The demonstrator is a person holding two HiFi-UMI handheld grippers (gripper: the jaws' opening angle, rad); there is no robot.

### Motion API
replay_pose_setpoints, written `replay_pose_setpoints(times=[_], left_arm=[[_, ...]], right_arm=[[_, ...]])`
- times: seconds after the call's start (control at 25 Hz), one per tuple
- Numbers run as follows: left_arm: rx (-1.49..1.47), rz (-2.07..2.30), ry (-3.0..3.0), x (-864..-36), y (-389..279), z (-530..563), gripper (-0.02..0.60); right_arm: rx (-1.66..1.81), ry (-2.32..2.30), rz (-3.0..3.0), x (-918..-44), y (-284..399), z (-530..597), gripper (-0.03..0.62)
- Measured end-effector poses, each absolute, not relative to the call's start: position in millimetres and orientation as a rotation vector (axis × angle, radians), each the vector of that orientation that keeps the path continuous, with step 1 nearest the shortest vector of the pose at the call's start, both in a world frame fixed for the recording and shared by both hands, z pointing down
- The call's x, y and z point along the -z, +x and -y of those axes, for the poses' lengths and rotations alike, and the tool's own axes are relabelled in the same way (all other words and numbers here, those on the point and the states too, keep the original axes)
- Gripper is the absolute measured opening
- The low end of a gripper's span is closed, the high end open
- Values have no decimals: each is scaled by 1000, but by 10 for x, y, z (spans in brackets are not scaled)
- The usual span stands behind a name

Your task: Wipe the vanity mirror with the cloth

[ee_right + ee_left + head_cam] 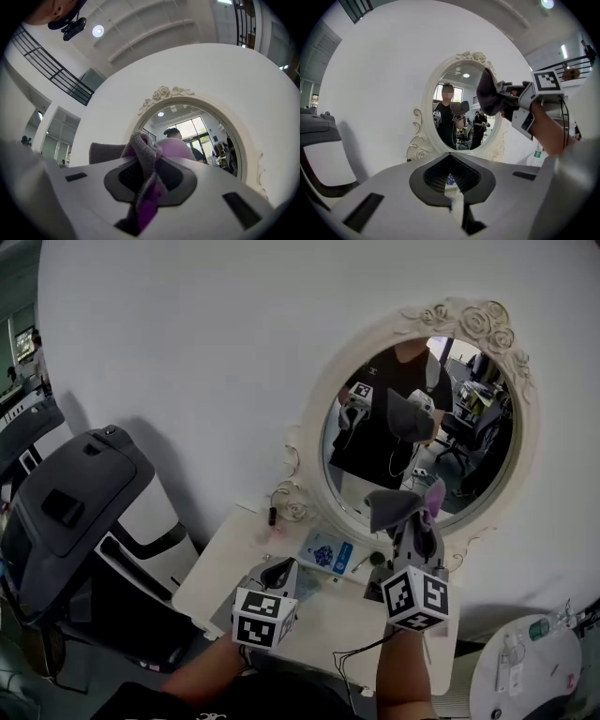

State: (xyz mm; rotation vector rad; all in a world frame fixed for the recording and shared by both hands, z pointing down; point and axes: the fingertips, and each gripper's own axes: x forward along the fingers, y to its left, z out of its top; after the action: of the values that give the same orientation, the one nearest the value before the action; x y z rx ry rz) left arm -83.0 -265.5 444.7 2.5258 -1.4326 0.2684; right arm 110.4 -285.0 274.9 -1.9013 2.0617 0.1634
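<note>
A white worktop point(217, 570) lies under the left fingers point(277, 574). Just ahead of them and to their right, a blue printed card point(328, 552) lies flat on it. A small dark round object point(377, 559) sits beyond the card, below the right fingers point(422, 538). A small dark upright item point(273, 516) stands farther ahead of the left fingers. Well to their left stands a dark grey machine with a white base point(80, 502). Off to the right of the right fingers and lower, a round white table point(544, 682) carries a green-capped bottle point(536, 629). A white wall point(187, 352) rises beyond both.

All 3 views toward mirror point(419, 427)
</note>
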Motion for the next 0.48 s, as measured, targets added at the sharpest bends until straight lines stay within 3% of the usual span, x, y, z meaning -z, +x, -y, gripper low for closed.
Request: replay_pose_setpoints(times=[0.28, 0.48], left_arm=[[-272, 1415, 2540, -4382, -823, 2871, -2], [-277, 1450, 2523, -4351, -750, 2914, -2]], right_arm=[[-455, -1945, -1948, -1435, 1563, 3321, 54], [-376, -2077, -1744, -851, 2404, 3600, 54]])
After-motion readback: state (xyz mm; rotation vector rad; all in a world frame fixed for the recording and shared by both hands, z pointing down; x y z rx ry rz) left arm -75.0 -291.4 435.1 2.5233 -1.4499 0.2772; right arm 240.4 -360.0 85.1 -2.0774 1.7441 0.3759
